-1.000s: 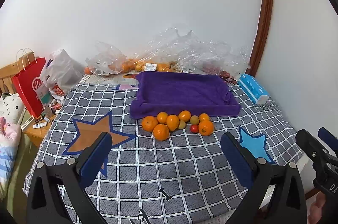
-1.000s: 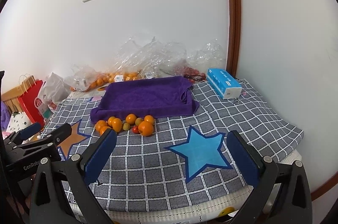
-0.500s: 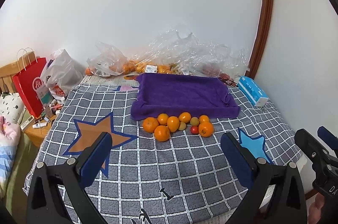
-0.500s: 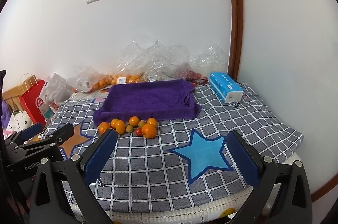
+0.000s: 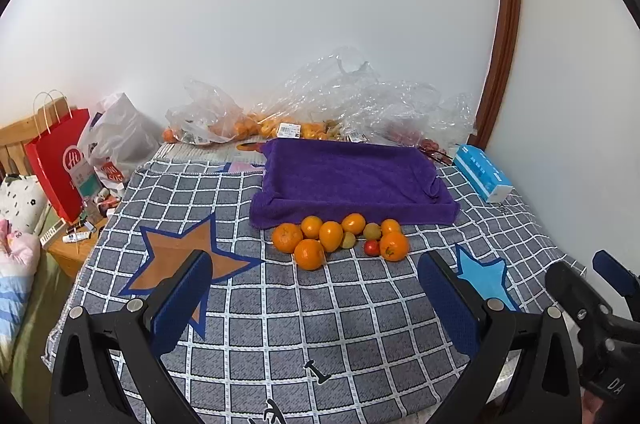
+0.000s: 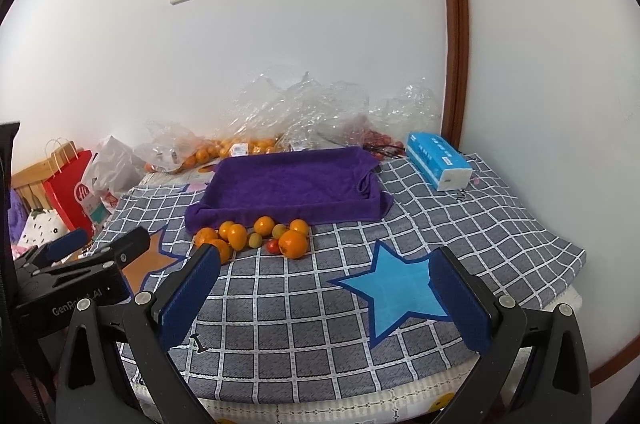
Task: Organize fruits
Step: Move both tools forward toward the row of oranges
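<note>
Fruit pile [image 5: 340, 238] touches the purple tray [image 5: 352, 175] front edge; both grippers' jaws spread, well short.

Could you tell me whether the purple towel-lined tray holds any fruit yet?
Empty. The purple towel-lined tray shows only bare cloth inside; the oranges and small red tomato lie on the checked cloth before it.

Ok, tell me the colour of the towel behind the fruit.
Purple. The towel shows best in the left wrist view.
</note>
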### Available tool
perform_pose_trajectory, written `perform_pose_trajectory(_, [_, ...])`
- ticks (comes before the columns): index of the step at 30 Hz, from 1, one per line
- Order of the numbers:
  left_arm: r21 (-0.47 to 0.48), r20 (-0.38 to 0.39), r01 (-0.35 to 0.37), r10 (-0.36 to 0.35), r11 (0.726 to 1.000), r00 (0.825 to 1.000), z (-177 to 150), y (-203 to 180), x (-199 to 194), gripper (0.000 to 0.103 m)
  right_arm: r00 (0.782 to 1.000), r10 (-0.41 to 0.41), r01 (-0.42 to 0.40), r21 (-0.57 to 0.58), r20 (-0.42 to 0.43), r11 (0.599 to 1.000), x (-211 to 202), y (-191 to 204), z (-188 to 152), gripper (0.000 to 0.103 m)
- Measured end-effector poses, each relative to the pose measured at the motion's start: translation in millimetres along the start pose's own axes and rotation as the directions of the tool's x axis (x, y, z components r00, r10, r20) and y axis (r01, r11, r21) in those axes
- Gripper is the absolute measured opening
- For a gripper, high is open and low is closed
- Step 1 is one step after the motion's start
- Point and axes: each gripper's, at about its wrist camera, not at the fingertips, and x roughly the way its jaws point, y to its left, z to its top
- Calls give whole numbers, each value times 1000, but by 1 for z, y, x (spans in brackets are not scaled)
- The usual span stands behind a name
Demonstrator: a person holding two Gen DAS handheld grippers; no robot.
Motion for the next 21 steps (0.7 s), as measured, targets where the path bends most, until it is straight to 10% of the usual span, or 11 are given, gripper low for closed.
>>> perform_pose_trajectory(21, [2, -31, -37, 37, 999, 999, 14, 14, 56, 103, 999, 54, -54, 16, -2, 998, 60, -5, 19, 102])
